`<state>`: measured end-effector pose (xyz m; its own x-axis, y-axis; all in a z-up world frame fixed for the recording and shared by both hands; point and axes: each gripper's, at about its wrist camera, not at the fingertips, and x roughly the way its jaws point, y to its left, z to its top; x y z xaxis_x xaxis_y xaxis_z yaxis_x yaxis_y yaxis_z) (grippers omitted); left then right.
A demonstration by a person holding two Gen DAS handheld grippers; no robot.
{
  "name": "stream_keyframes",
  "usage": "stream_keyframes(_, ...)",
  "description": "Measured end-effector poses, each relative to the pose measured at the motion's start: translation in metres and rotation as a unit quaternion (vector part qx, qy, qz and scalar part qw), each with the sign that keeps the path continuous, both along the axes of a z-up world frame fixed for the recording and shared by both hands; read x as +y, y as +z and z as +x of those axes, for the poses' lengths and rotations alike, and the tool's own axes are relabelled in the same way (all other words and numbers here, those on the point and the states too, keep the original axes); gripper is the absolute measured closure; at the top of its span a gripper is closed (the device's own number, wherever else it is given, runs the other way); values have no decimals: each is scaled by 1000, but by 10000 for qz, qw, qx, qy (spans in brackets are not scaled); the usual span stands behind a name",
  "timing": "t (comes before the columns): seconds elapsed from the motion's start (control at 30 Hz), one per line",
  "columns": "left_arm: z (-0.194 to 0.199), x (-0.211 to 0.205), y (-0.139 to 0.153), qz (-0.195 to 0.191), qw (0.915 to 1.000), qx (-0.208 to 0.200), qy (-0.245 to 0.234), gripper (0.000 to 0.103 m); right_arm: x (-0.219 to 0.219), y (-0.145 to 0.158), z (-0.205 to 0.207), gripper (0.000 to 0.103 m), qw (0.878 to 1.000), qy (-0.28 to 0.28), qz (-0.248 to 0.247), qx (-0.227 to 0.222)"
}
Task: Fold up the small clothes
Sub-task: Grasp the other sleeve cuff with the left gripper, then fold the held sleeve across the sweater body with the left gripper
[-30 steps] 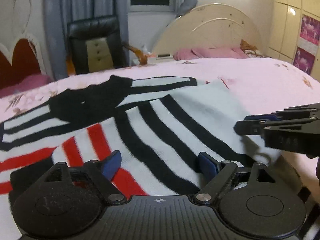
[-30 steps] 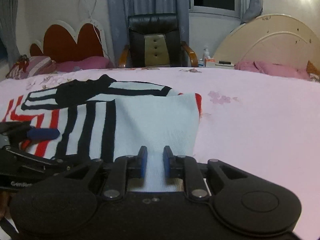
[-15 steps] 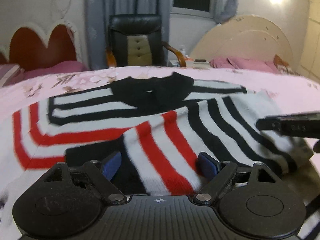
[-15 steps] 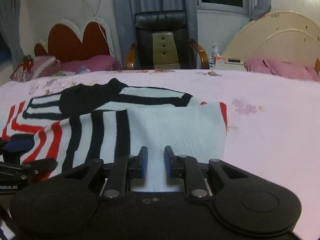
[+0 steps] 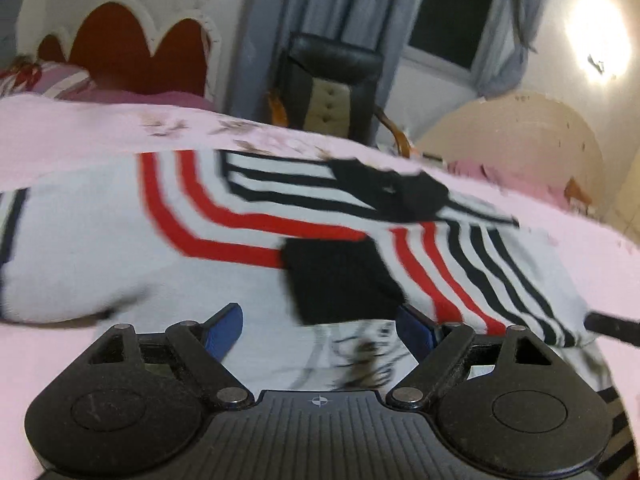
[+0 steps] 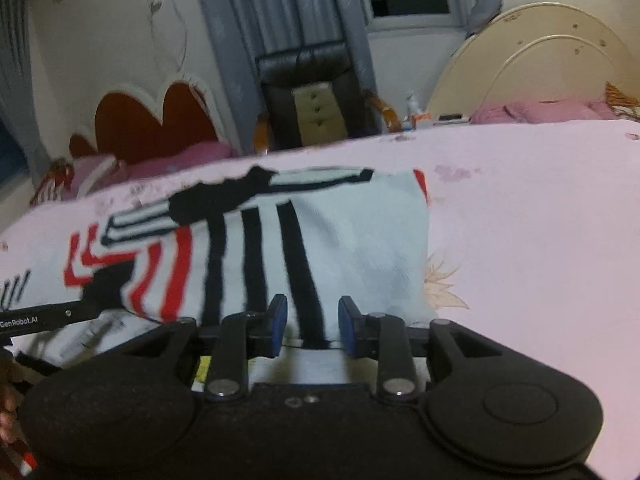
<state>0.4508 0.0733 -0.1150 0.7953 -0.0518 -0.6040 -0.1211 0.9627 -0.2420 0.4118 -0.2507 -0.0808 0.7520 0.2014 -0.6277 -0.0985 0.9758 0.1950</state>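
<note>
A: The surface is a bed (image 6: 540, 220) with a pink floral sheet. The striped sweater (image 6: 352, 240), white with black and red bands, lies flat on it, one part folded over.

B: And the room behind?

A: A black leather chair (image 6: 312, 96) stands before grey curtains (image 6: 240, 20) and a dark window. To its left is a red scalloped headboard (image 5: 132, 52), to its right a cream arched headboard (image 6: 532, 64) with pink bedding.

B: Jaw states?

A: The left gripper (image 5: 318, 326) has its jaws wide over the sweater's near edge, nothing clamped. The right gripper (image 6: 312, 326) has jaws narrow but parted; they have just been opening, and the sweater's hem lies between the pads, not pinched.
</note>
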Motion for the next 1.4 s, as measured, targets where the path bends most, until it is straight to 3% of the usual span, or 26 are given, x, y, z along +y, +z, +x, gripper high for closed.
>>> stream_keyframes(0.13, -45, 73, 2, -304, 9975, -228, 601, 20, 15, 7, -18, 70, 9997, -171, 130, 83)
stream_keyframes(0.2, -72, 124, -3, -542, 9917, -284, 1133, 20, 29, 7, -25, 70, 9997, -168, 112, 138)
stream_keyframes(0.27, -97, 174, -11, -757, 9814, -286, 1740, 21, 45, 5, -30, 69, 9996, -144, 123, 202)
stream_keyframes(0.3, -109, 199, -16, -955, 9742, -279, 2027, 26, 53, 3, -32, 69, 9995, -139, 147, 232)
stream_keyframes(0.33, -117, 217, -22, -1157, 9681, -282, 2206, 44, 62, 2, -32, 69, 9994, -142, 184, 267)
stream_keyframes(0.43, -135, 260, -39, -1664, 9469, -316, 2733, 47, 93, 1, -27, 69, 9981, -199, 458, 361)
stream_keyframes(0.63, -141, 308, -66, -2672, 9103, -798, 3059, 47, 148, 11, -20, 69, 9981, 17, 542, 302)
stream_keyframes(0.77, -121, 321, -72, -2695, 9050, -933, 3157, 47, 163, 16, -19, 69, 9985, 44, 466, 286)
stream_keyframes(0.83, -109, 325, -71, -2602, 9083, -925, 3142, 48, 166, 17, -19, 68, 9985, -5, 470, 292)
stream_keyframes(0.9, -108, 333, -65, -2547, 9159, -874, 2975, 99, 166, 19, -20, 67, 9986, -32, 444, 277)
stream_keyframes(0.97, -100, 330, -54, -2342, 9267, -860, 2809, 98, 164, 20, -21, 67, 9988, -66, 414, 265)
stream_keyframes(1.07, -82, 294, -16, -1566, 9609, -1123, 1986, 98, 157, 20, -23, 67, 9987, -190, 392, 251)
stream_keyframes(1.13, -59, 255, 6, -1114, 9790, -1205, 1210, 98, 149, 19, -24, 66, 9982, -321, 428, 267)
stream_keyframes(1.23, -26, 196, 27, -768, 9888, -1245, 302, 98, 139, 17, -25, 66, 9973, -452, 493, 302)
stream_keyframes(1.4, 33, 100, 36, -774, 9879, -1168, -661, 98, 116, 22, -37, 66, 9973, -574, 429, 144)
